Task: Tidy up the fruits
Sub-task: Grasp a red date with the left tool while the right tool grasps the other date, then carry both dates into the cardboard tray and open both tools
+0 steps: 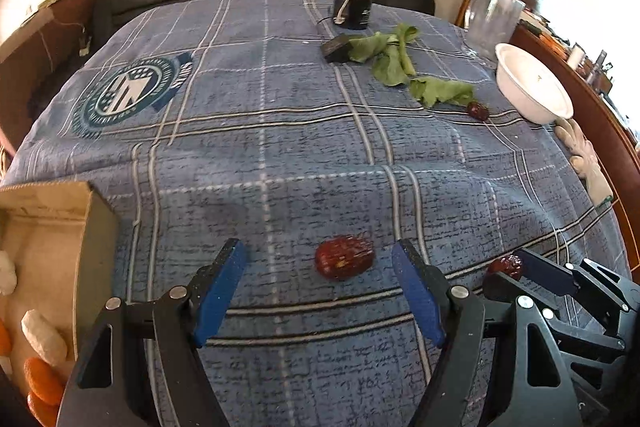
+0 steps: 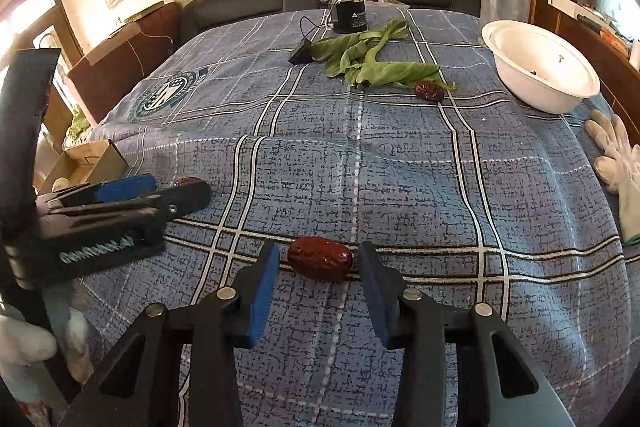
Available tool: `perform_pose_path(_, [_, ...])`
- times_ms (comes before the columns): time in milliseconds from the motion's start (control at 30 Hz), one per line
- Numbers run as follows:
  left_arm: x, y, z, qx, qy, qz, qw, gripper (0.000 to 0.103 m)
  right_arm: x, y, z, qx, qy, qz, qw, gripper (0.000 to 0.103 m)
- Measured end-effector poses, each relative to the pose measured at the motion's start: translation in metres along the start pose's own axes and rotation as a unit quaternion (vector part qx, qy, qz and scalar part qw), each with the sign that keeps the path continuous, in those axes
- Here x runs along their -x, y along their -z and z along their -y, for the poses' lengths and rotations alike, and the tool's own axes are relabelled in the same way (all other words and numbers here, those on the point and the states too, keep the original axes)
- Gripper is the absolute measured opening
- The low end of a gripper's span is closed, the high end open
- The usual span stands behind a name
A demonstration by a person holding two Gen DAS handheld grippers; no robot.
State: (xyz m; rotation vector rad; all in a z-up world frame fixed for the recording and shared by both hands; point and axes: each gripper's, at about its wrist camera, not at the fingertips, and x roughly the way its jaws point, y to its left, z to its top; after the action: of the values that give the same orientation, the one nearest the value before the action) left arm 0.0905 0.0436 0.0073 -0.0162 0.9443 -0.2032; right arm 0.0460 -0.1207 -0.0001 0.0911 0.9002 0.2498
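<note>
Three dark red dates lie on the blue plaid cloth. One date [image 1: 345, 257] lies between the tips of my open left gripper [image 1: 320, 259]; it shows partly hidden behind that gripper in the right wrist view [image 2: 189, 181]. A second date [image 2: 320, 258] lies between the tips of my open right gripper [image 2: 318, 259], untouched; in the left wrist view [image 1: 506, 265] it sits by that gripper's fingers [image 1: 548, 273]. A third date [image 1: 478, 110] [image 2: 429, 91] lies far off beside green leaves [image 1: 400, 63] [image 2: 372, 61]. A white bowl [image 1: 534, 87] [image 2: 540, 67] stands at the far right.
A cardboard box [image 1: 44, 251] [image 2: 86, 163] with white and orange pieces sits at the left. A black motor [image 2: 351, 15], a small black block [image 1: 337, 49], a clear jug [image 1: 490, 17] and white gloves [image 2: 618, 163] lie around the cloth's far and right edges.
</note>
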Motion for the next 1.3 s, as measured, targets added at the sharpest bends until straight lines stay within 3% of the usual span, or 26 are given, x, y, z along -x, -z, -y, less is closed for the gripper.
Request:
perform_pose_path(167, [-0.001,0.002,0.004,-0.013,-0.016,0.013,0.9997,0.029,0.001,0.001,0.002,-0.003,-0.001,0.001,1.000,0.036])
perform_pose_path(400, [0.017,0.008,0.003,0.007,0.000,0.020,0.9998,0.029,0.007,0.002,0.004,-0.011,-0.006,0.011,1.000,0.036])
perform_pose_path(800, [0.125,0.060,-0.005,0.007,0.009,0.111,0.9937,0.029,0.033,0.010,-0.013,0.006,-0.039,0.052,0.998,0.036])
perform_pose_path(1000, [0.168,0.092,-0.049,0.051,0.001,0.133,0.9897,0.029,0.045,0.020,-0.039,0.027,-0.052,0.062,0.996,0.036])
perform_pose_path(1300, [0.222,0.145,-0.117,0.090,-0.027,0.180,0.9791,0.029,0.091,0.048,-0.114,0.079,-0.096,0.093,0.988,0.036])
